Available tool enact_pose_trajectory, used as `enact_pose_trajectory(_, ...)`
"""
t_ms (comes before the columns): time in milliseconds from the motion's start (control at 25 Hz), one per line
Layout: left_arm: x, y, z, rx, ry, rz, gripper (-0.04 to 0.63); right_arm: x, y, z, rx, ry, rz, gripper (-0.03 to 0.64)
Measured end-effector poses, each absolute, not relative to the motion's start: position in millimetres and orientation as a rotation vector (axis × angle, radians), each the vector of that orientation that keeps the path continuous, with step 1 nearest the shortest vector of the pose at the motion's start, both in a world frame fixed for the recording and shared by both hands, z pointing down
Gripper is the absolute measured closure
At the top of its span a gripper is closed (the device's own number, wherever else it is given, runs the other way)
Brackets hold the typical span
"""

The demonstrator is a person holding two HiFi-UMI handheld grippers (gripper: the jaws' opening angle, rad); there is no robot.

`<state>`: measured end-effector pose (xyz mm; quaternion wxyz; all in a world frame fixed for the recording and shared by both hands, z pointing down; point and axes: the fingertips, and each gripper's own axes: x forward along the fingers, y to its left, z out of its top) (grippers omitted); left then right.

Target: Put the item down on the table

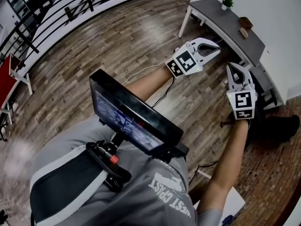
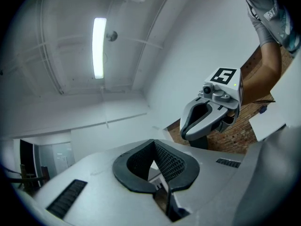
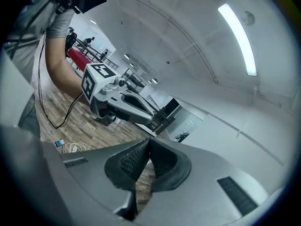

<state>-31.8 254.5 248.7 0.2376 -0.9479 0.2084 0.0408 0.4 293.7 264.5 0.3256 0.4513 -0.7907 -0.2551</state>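
Note:
Both grippers are held out over the wood floor in front of a grey table (image 1: 214, 14). My left gripper (image 1: 217, 47) points toward the table's near edge, its jaws closed tip to tip with nothing between them. My right gripper (image 1: 232, 66) is just to its right, also shut and empty. The left gripper view looks up at the ceiling; the pads (image 2: 165, 160) meet and the right gripper (image 2: 207, 119) shows beyond. In the right gripper view the left gripper (image 3: 122, 105) hangs above the shut jaws. No held item is visible in any view.
On the table stand a small potted plant (image 1: 227, 2), a brown object (image 1: 245, 22) and a pale one (image 1: 243, 32). A screen (image 1: 131, 114) is mounted at the person's chest. A black railing (image 1: 51, 11) runs along the far left. Cables (image 1: 162, 95) lie on the floor.

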Motion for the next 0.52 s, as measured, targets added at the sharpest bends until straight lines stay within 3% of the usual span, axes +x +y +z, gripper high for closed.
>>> enact_pose_trajectory(520,-49.6,232.8,266.1,-2.554,0.572,0.061,0.595,-22.2,270.6,277.1,1.161,-2.045,-0.668,0.612)
